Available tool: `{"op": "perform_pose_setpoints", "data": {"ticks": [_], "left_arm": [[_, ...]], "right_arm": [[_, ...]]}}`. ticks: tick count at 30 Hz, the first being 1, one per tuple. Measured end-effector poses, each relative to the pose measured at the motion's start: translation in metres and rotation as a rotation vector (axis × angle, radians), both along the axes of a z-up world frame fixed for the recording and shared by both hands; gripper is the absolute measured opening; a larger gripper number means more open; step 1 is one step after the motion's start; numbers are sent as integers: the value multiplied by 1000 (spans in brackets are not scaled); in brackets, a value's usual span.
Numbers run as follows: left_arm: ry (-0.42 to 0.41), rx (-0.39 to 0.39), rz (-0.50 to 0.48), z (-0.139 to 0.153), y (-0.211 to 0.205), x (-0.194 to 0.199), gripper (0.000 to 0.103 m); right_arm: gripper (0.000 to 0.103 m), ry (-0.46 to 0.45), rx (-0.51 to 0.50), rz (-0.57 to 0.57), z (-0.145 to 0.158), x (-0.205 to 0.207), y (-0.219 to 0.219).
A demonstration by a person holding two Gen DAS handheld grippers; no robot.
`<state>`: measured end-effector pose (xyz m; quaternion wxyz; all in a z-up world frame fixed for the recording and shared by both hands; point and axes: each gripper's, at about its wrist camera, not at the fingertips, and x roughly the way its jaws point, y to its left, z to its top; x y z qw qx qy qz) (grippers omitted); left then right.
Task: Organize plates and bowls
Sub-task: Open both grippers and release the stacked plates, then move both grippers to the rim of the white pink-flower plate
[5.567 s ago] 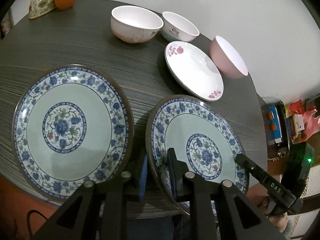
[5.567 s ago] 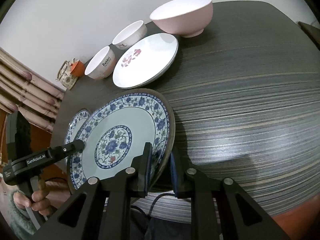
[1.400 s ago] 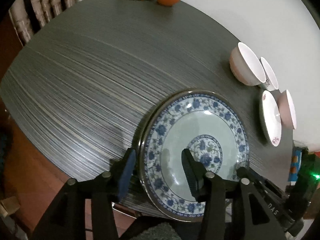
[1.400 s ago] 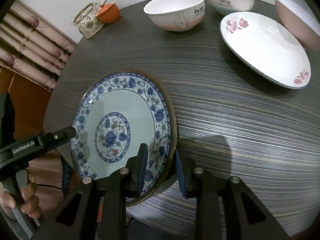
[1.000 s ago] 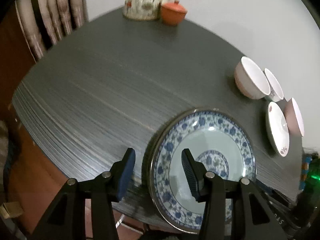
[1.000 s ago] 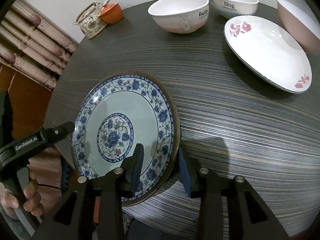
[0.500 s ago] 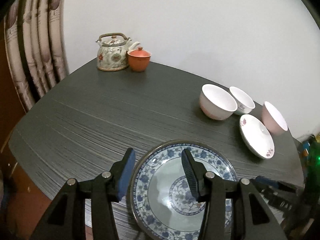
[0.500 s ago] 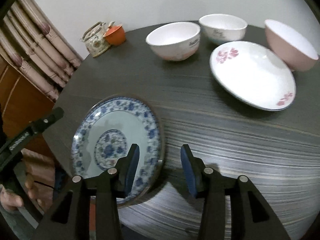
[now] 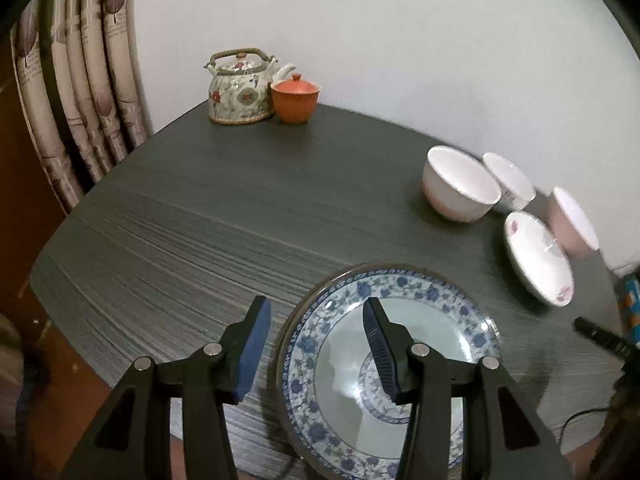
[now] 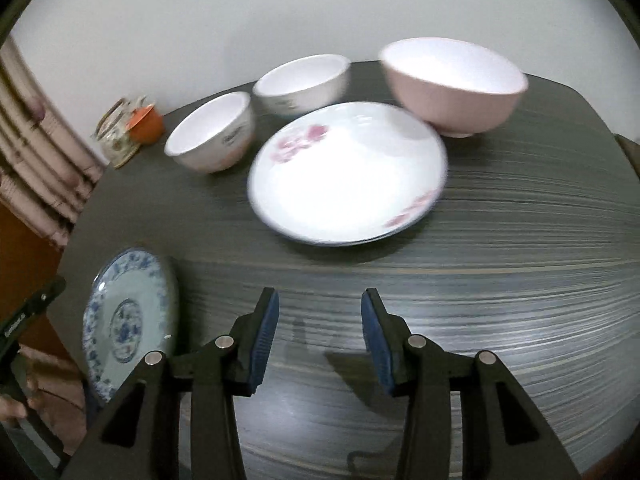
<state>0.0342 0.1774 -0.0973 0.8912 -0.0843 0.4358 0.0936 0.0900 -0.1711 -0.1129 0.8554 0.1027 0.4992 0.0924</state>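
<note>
Blue plate (image 9: 400,360) under left tongs (image 9: 316,344)

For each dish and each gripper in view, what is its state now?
blue-patterned plate: flat on table, not gripped
white floral plate: flat, empty
pink bowl: upright, empty
two white bowls: upright, empty
left gripper: open
right gripper: open, empty

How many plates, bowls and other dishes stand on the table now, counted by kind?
Plates: 2 visible, the blue-patterned plate and the white plate with pink flowers; another plate hidden under the blue one cannot be told.
Bowls: 3, two white bowls and one pink bowl.
Teapot: 1.
Orange lidded cup: 1.
Total: 7.
</note>
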Motion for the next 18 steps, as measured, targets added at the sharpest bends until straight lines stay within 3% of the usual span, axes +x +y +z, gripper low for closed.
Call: {"op": "perform_pose_setpoints", "data": {"ticks": [5, 18], "left_arm": [[13, 79, -73, 5, -29, 12, 49], [68, -66, -229, 6, -127, 108, 49]], "right_arm": [[41, -3, 13, -33, -2, 16, -28], [41, 8, -33, -52, -15, 68, -57]]}}
